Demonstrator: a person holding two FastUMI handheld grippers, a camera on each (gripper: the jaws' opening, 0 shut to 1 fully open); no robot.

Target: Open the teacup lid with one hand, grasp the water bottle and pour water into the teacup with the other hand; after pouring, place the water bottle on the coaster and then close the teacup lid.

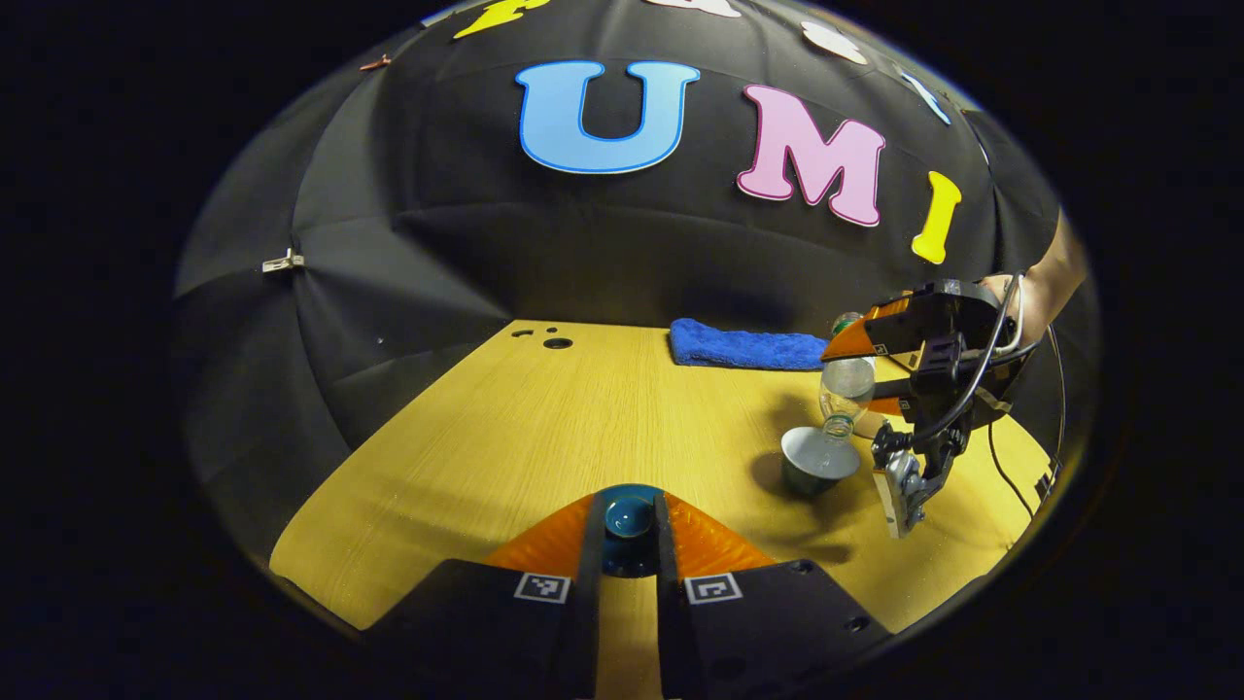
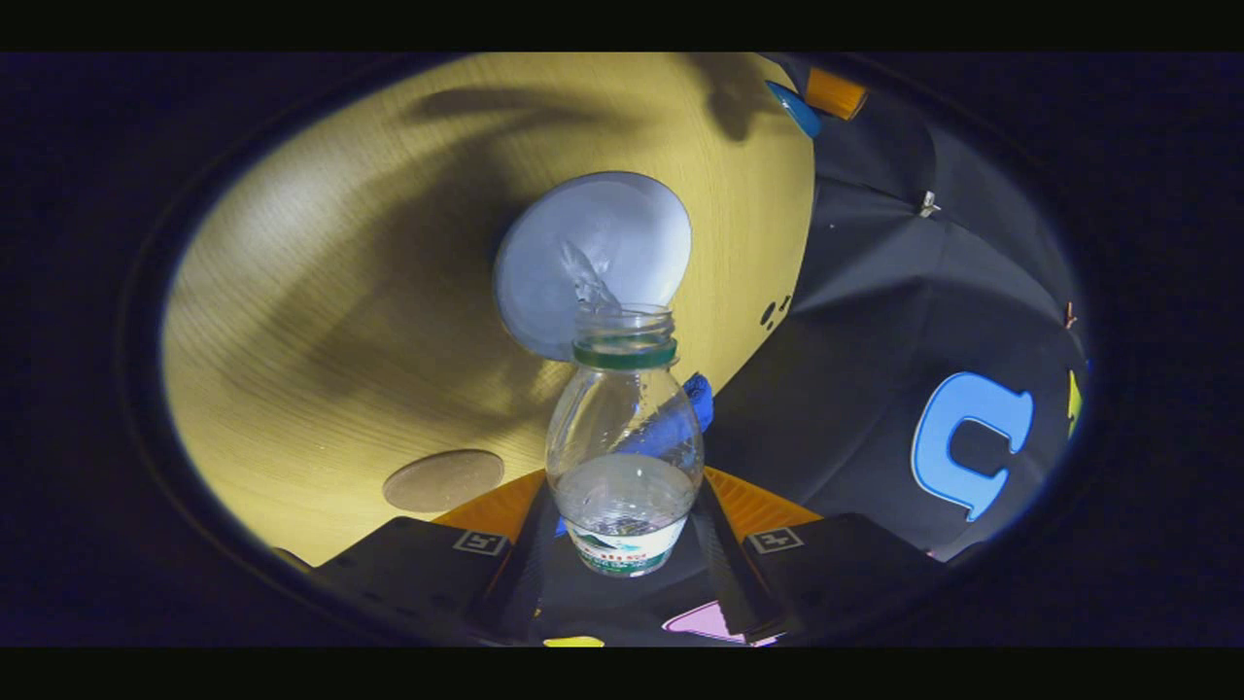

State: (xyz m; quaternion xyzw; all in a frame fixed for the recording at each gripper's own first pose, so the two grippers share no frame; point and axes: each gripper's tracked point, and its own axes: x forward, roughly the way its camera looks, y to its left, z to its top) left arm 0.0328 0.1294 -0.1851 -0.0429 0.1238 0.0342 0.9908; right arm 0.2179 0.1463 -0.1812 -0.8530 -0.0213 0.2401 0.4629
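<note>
In the left gripper view, my left gripper [image 1: 629, 533] is shut on the round knob of the dark teal teacup lid [image 1: 629, 515], held above the table's near edge. To the right, my right gripper [image 1: 868, 374] holds the clear water bottle [image 1: 838, 425] tipped mouth-down over the grey teacup [image 1: 819, 457]. In the right gripper view, the right gripper [image 2: 624, 520] is shut on the uncapped bottle [image 2: 624, 437]. A thin stream of water runs from it into the open teacup [image 2: 593, 253]. A round brown coaster [image 2: 443, 479] lies on the table beside the fingers.
A folded blue towel [image 1: 743, 345] lies at the back of the yellow wooden table [image 1: 544, 418]. Small dark holes [image 1: 557, 342] mark the far left corner. A hand and a cable [image 1: 1001, 457] trail behind the right gripper. Black cloth walls close in the booth.
</note>
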